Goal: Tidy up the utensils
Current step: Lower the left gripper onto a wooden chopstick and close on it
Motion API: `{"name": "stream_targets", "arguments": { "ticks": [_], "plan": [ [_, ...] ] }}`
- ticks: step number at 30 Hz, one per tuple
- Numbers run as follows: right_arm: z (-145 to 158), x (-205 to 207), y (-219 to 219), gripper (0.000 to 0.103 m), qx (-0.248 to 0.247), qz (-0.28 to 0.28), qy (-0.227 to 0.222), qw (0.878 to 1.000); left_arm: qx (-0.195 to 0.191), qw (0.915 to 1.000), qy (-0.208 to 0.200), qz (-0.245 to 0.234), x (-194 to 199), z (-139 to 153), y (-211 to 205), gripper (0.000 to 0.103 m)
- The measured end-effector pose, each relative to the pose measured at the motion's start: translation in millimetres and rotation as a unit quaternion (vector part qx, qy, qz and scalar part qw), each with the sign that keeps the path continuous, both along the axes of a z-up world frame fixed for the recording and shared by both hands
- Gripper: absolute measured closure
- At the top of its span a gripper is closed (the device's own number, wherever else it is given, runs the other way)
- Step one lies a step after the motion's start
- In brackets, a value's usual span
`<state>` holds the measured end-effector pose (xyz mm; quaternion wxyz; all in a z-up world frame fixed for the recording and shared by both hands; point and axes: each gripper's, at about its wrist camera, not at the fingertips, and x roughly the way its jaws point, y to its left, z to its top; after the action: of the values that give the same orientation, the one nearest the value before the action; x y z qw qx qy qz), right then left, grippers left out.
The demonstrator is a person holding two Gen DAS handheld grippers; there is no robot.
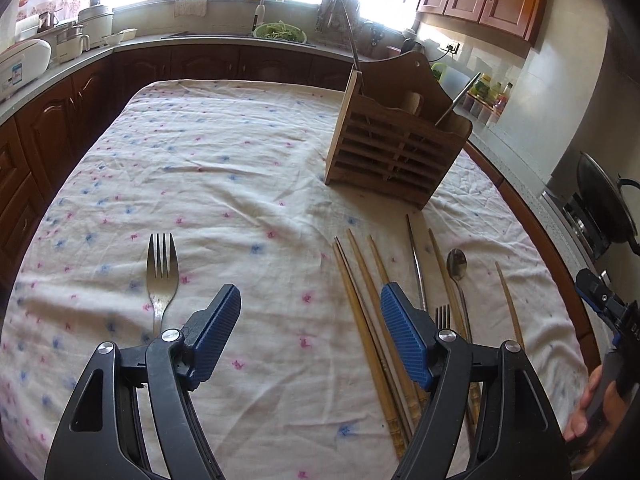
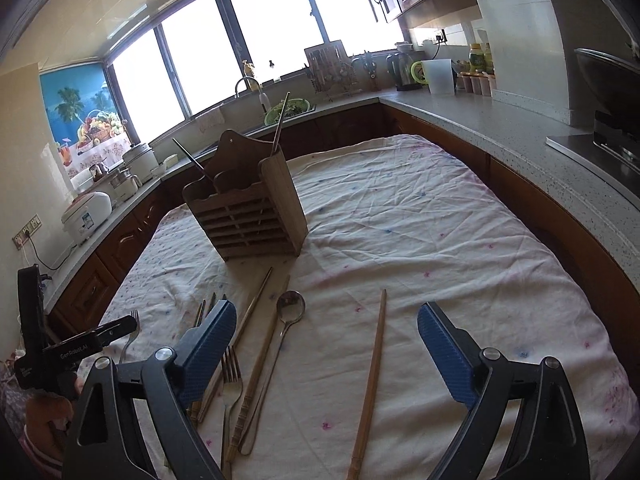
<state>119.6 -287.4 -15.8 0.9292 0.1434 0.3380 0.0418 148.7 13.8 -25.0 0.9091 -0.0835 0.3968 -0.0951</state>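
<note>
A wooden slatted utensil holder (image 1: 394,156) stands on the table, with two metal utensils sticking out; it also shows in the right wrist view (image 2: 252,216). My left gripper (image 1: 310,308) is open and empty above the cloth. A fork (image 1: 161,276) lies to its left. Several wooden chopsticks (image 1: 360,312), a spoon (image 1: 457,266) and a second fork (image 1: 443,316) lie to its right. My right gripper (image 2: 326,320) is open and empty above a lone chopstick (image 2: 372,376), with the spoon (image 2: 290,308), a fork (image 2: 231,380) and chopsticks (image 2: 256,364) to its left.
The table has a white flowered cloth (image 1: 224,168). Kitchen counters (image 2: 500,132) with a sink, a kettle (image 2: 404,70) and a rice cooker (image 2: 86,212) surround it. A wok (image 1: 604,200) sits on the stove at right. The other gripper shows at each view's edge (image 2: 60,352).
</note>
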Motion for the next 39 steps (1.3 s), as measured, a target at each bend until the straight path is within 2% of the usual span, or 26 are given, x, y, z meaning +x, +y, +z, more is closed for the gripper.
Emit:
{"name": "stream_targets", "arguments": {
  "ticks": [13,14,16,19,22,25,29,32,39],
  "plan": [
    [-14.6,3.6,-4.9,0.011,-0.014,-0.005,0.021,1.000,0.028,0.9989,0.031,-0.022,13.1,-14.1,-20.9,0.030],
    [-16.1,5.5,-5.2,0.013,-0.018,-0.006,0.023,1.000,0.031,0.9988,0.031,-0.023,15.0,-14.5,-23.0,0.033],
    [-19.7,11.4,-5.1,0.028,-0.025,-0.005,0.033,0.999,0.035,0.9984,0.036,-0.027,19.7,-16.3,-26.3,0.039],
    [-28.4,22.7,-6.2,0.043,-0.029,-0.002,0.056,0.998,0.037,0.9977,0.047,-0.032,28.3,-19.8,-30.3,0.049],
    [-37.7,31.5,-6.7,0.055,-0.035,0.000,0.074,0.997,0.044,0.9970,0.053,-0.037,36.3,-22.1,-35.1,0.054],
    [-45.5,38.2,-7.8,0.060,-0.034,0.001,0.088,0.996,0.052,0.9961,0.060,-0.039,45.3,-25.2,-39.2,0.060],
    [-51.9,44.2,-9.8,0.061,-0.032,0.000,0.097,0.995,0.063,0.9943,0.074,-0.043,58.9,-33.5,-44.6,0.070],
    [-55.7,48.4,-11.7,0.061,-0.032,-0.002,0.103,0.994,0.072,0.9926,0.084,-0.049,66.0,-41.8,-50.0,0.073],
    [-61.9,57.1,-12.4,0.066,-0.033,0.003,0.115,0.993,0.085,0.9914,0.080,-0.059,65.2,-45.6,-48.8,0.077]
  ]
}}
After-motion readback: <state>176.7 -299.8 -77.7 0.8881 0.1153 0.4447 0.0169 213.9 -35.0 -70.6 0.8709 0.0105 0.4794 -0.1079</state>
